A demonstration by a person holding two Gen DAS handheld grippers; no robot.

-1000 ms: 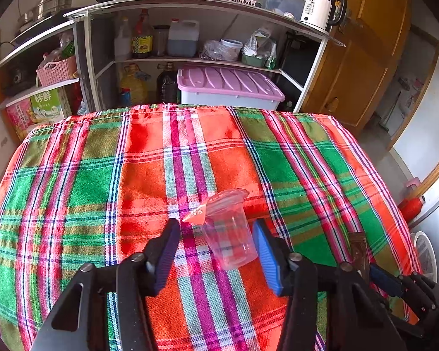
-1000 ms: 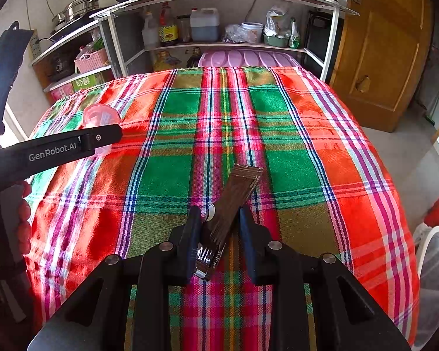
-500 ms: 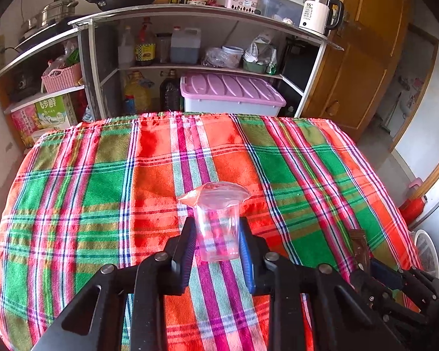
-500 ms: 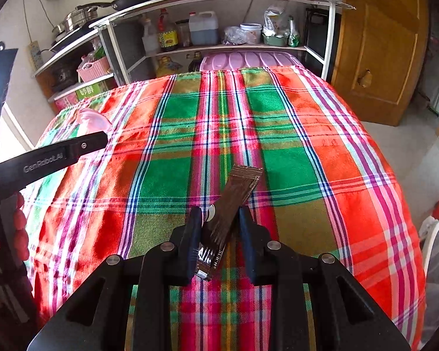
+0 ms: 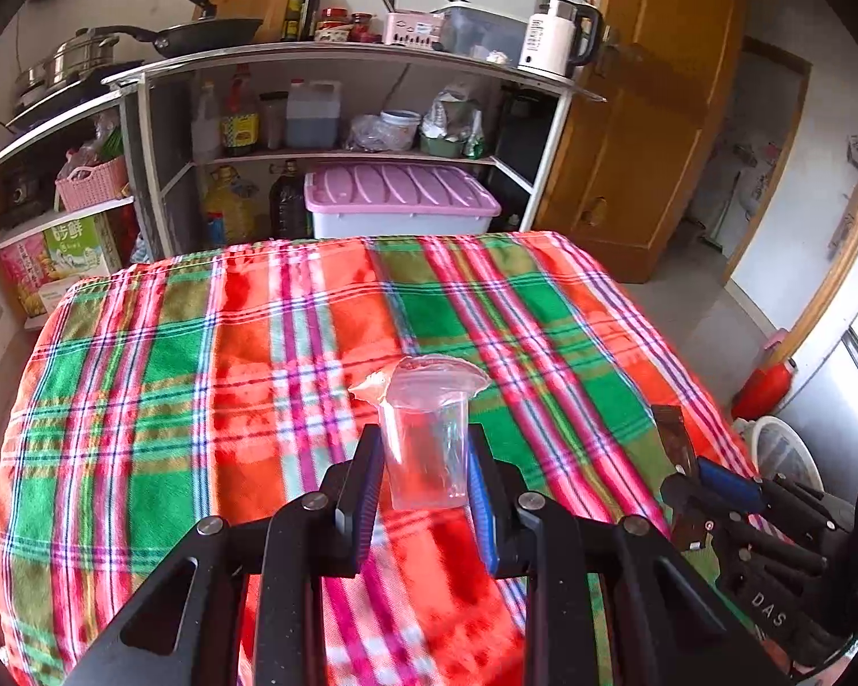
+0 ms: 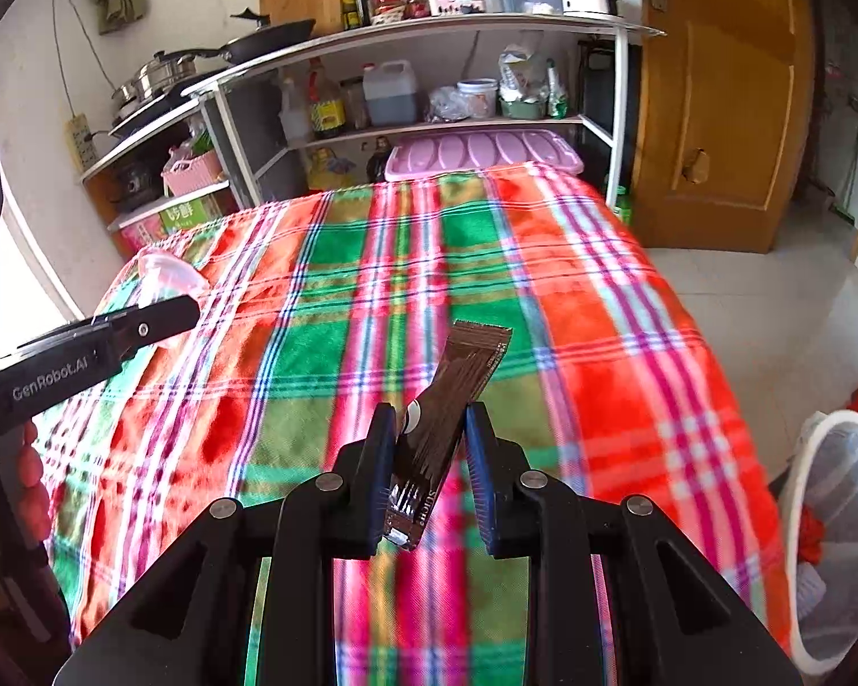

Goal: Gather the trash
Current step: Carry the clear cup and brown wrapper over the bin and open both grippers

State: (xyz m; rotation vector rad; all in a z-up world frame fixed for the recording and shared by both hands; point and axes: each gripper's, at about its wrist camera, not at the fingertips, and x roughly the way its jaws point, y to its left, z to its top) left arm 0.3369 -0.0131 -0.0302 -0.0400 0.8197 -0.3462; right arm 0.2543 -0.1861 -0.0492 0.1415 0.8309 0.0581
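Two handheld grippers, each clamped on one piece of trash above a plaid tablecloth (image 5: 143,400).

Left gripper (image 5: 426,457), marked "GenRobot.AI" (seen from the right), pinches a clear plastic cup (image 5: 426,434), peeled lid edge at 11 o'clock. Right gripper (image 6: 429,457) squeezes a brown wrapper (image 6: 452,400), tip toward 1 o'clock; its lettering is too small to read. White bin (image 6: 841,537) at 4 o'clock, partly cut off.

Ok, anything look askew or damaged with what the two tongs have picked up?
Slightly. The cup in the left tongs has a peeled, crumpled lid at its rim. The brown wrapper in the right tongs sits diagonally, its top leaning right. No spill shows on the cloth.
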